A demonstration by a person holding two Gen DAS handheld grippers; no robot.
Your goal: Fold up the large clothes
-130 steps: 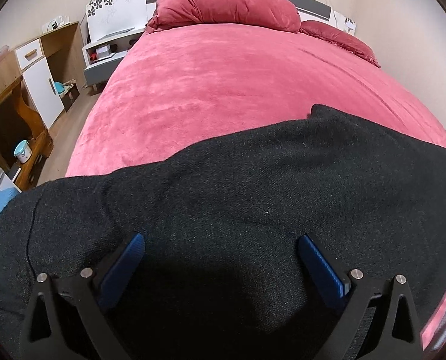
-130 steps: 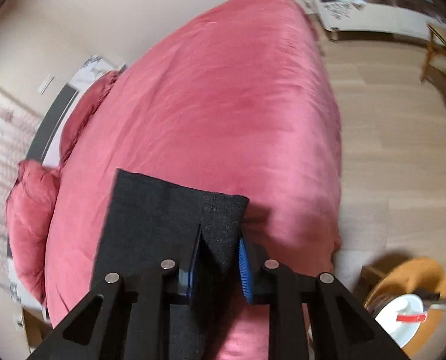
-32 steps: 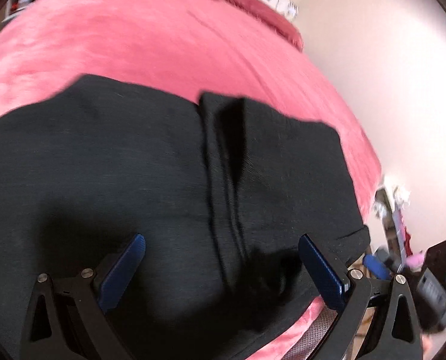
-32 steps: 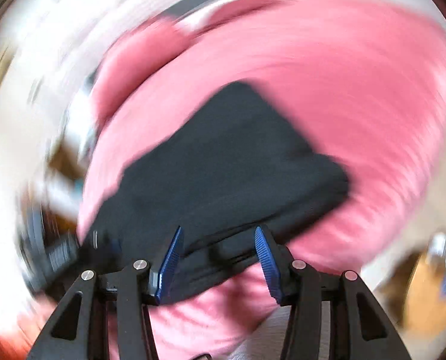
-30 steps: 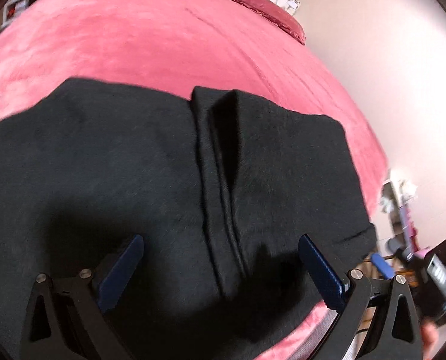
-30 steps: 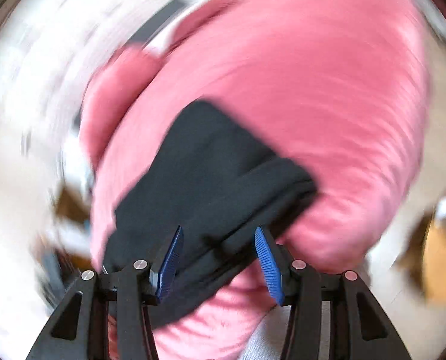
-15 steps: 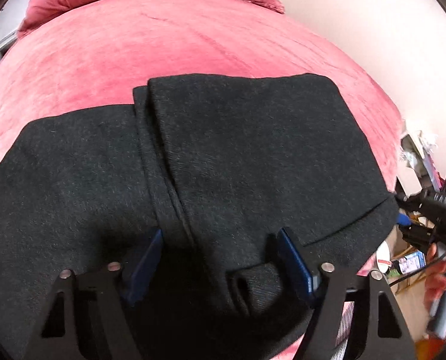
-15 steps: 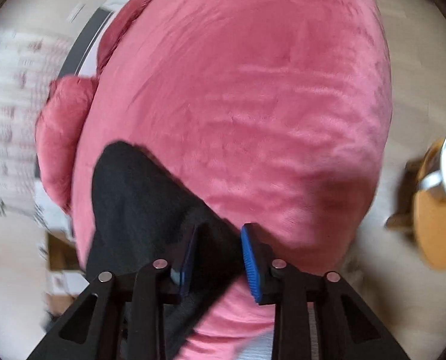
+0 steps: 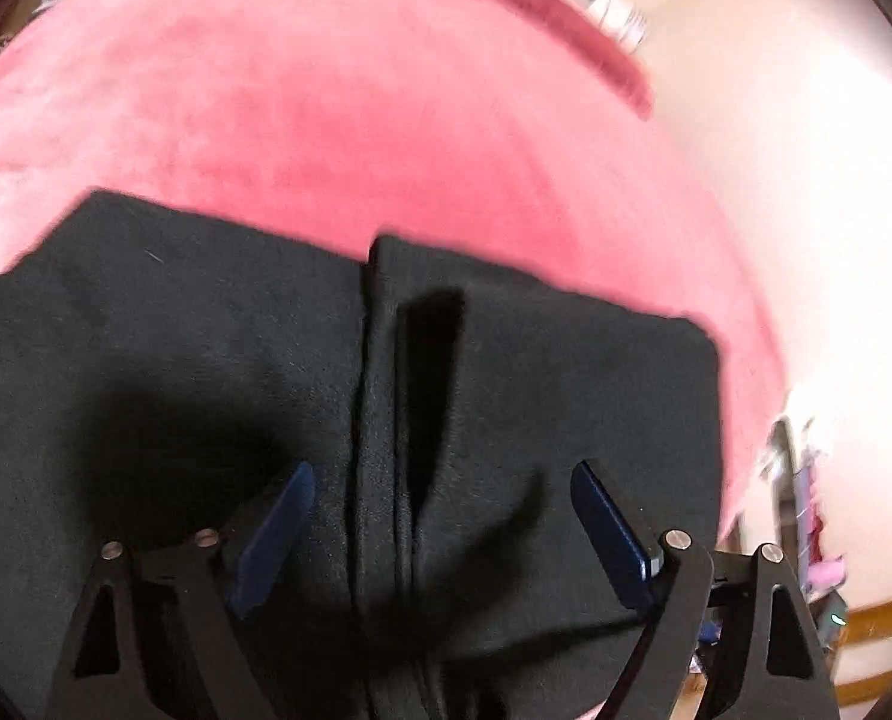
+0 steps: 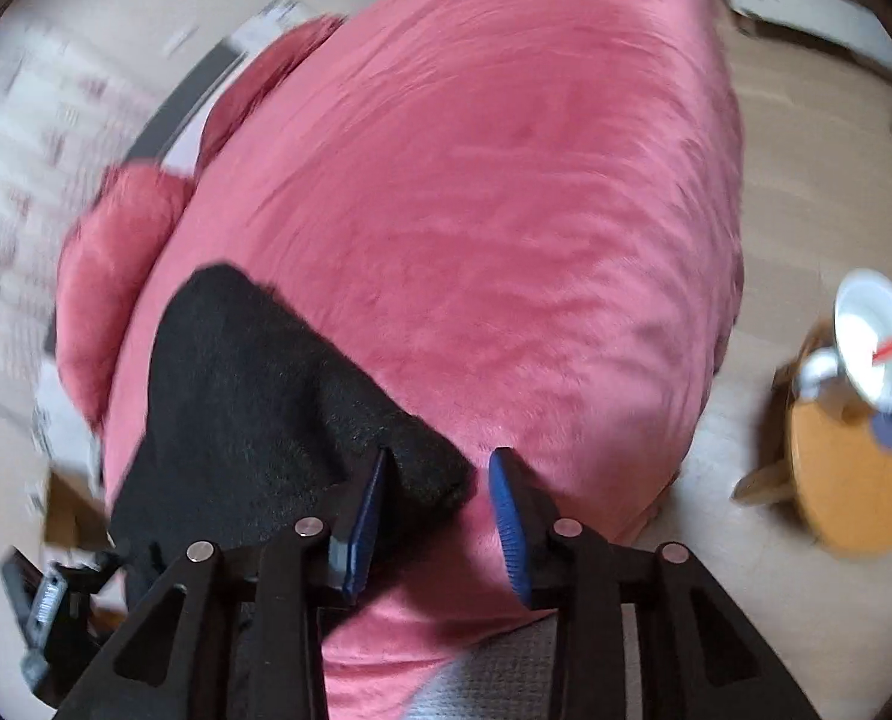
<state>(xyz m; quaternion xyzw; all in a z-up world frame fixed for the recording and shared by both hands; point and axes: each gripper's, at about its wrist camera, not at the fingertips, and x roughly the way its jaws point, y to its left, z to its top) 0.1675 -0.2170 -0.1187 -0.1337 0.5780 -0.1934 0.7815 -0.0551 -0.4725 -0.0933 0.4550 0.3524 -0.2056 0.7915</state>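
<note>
A large black garment (image 9: 206, 372) lies spread on the pink bed (image 9: 302, 108), with a folded ridge running down its middle between my left fingers. My left gripper (image 9: 440, 516) is open just above the cloth, its blue pads (image 9: 607, 528) wide apart and holding nothing. In the right wrist view the same garment (image 10: 248, 384) lies at the left of the bed (image 10: 505, 210). My right gripper (image 10: 437, 510) is open, with the garment's near corner between its blue pads (image 10: 505, 516), not pinched.
Pink pillows (image 9: 571, 42) lie at the head of the bed by the pale wall. A round wooden stool (image 10: 853, 468) with a white bowl (image 10: 874, 336) stands on the floor to the right of the bed. Clutter sits near the bed's corner (image 9: 805, 504).
The right gripper let go of the garment corner after a fast swing and its pads now stand wider apart. The left gripper narrowed, then reopened, staying over the central ridge.
</note>
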